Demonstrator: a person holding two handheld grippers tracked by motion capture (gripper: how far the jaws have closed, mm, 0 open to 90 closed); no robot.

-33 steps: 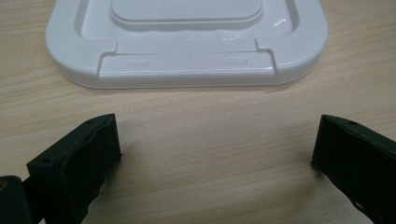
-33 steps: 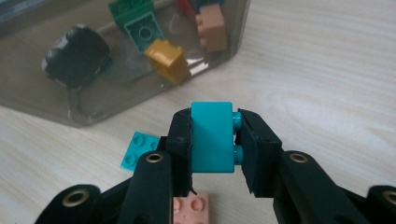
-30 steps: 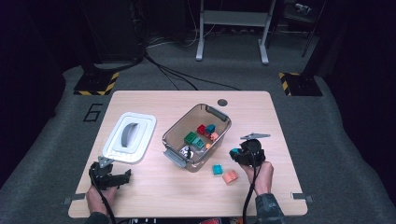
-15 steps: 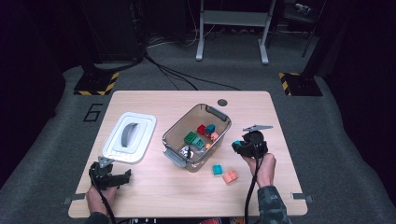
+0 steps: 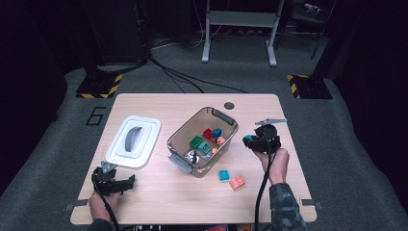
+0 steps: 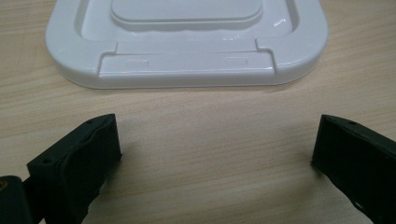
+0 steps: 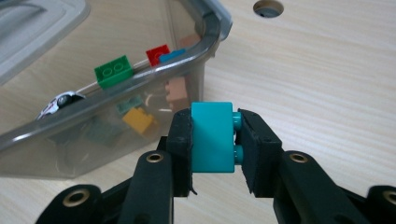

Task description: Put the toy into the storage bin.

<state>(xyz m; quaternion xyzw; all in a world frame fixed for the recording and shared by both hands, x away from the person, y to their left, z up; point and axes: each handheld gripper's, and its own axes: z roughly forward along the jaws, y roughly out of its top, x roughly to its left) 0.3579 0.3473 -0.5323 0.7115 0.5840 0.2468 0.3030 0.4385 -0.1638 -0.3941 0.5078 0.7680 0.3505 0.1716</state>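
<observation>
I had the right gripper (image 5: 257,139) clamped on a teal brick (image 7: 213,136), its jaws pressed against the brick's two sides, with the studs facing one pad. In the high view the brick (image 5: 247,140) sat at the gripper's tip, off the table (image 5: 159,103), just to the right of the clear bin (image 5: 202,140) and not yet over its rim. From the right gripper view the bin's near wall (image 7: 140,93) stood just ahead and to the left of my load. The bin already held a fair share of the work: a green brick (image 5: 196,142), a red one (image 5: 207,133), a blue one (image 5: 217,131), some orange pieces against the wall, and a small toy car (image 7: 60,101). Two pieces were left on the table in front of the bin: a small teal brick (image 5: 224,174) and an orange brick (image 5: 236,182), lying close together. The white lid (image 5: 133,142) lay flat on the table to the left of the bin, so closing up was also outstanding, if that was wanted. My left gripper (image 5: 115,182) rested low near the table's front edge, its jaws wide apart and holding nothing, pointed at the lid's near edge (image 6: 187,65). By my reckoning I was past the halfway mark, with this brick to drop in and two more to fetch.
</observation>
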